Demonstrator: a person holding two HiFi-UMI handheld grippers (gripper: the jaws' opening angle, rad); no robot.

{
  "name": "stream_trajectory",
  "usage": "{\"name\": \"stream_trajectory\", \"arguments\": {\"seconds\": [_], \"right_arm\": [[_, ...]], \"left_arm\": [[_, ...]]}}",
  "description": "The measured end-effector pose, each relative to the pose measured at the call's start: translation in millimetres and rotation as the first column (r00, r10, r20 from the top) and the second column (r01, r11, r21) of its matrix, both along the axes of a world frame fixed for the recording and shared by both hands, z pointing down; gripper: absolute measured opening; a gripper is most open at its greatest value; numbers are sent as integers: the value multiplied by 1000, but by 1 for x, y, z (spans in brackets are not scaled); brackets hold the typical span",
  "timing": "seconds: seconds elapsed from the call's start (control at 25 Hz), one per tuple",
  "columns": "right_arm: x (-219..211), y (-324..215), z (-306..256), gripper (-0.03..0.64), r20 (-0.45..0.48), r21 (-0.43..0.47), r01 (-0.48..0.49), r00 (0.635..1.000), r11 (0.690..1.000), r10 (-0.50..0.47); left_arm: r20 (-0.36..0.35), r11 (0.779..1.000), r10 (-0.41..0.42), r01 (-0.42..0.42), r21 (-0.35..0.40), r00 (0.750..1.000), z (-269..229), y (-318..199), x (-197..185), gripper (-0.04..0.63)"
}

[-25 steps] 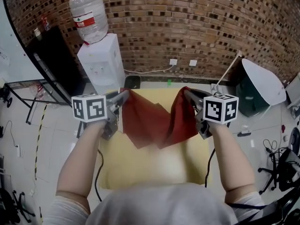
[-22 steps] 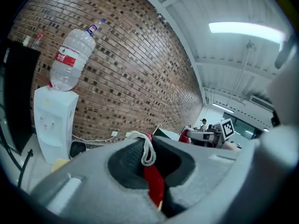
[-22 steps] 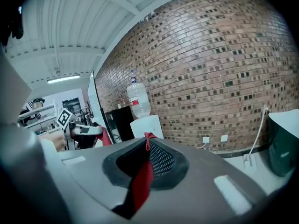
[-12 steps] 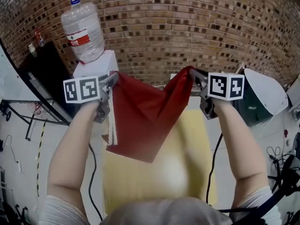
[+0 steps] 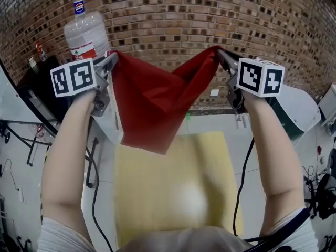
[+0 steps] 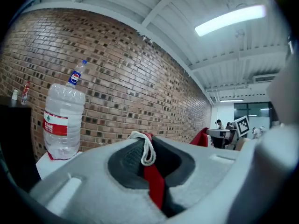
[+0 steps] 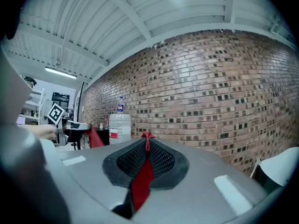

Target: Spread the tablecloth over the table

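Above the rectangular yellow table (image 5: 157, 193), a creased red tablecloth (image 5: 152, 104)

Head view: tablecloth (image 5: 152, 106) hides the table's (image 5: 157, 193) far-left edge. The table's near edge is hidden behind the person's head (image 5: 178, 243). The bottle's (image 5: 84, 33) lower end is behind the left gripper (image 5: 112, 58).
Gripper views: only a red strip of tablecloth shows between the jaws, the rest is out of frame.
Left gripper view: distant people (image 6: 219, 123) are too small to tell.

Tablecloth (image 5: 152, 109): red, aloft above the desk (image 5: 142, 193), hung by two upper corners and sagging between them. Loose folds drop to a point over the far edge. White cord loop (image 6: 145, 148) at one corner, possibly hem trim. Desk pale yellow, uncovered.
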State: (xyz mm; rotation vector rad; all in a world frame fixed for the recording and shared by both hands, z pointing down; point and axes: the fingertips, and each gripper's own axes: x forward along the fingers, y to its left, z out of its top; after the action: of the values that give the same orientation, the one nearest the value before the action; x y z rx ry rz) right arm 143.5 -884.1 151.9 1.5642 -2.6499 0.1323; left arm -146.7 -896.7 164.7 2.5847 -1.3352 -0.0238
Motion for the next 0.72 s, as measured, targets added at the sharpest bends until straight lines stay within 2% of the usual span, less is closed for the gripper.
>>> {"name": "stream_trajectory", "arguments": {"seconds": [0.2, 0.36, 0.52, 0.72], "right_arm": [[33, 3, 5, 8, -14, -16, -72, 997, 997, 71], [64, 1, 43, 8, -5, -97, -138, 990, 986, 138], [84, 3, 90, 8, -46, -179, -181, 983, 967, 176], [99, 11, 132, 8, -50, -243, -208, 978, 947, 202]], "left_arm": [[-4, 1000, -26, 26, -8, 1000, 10, 1, -7, 14], [-9, 995, -59, 58, -87, 998, 49, -1, -26, 14], [-29, 984, -93, 88, -155, 995, 88, 3, -43, 14], [-43, 968, -146, 134, -210, 988, 124, 16, -65, 14]]}}
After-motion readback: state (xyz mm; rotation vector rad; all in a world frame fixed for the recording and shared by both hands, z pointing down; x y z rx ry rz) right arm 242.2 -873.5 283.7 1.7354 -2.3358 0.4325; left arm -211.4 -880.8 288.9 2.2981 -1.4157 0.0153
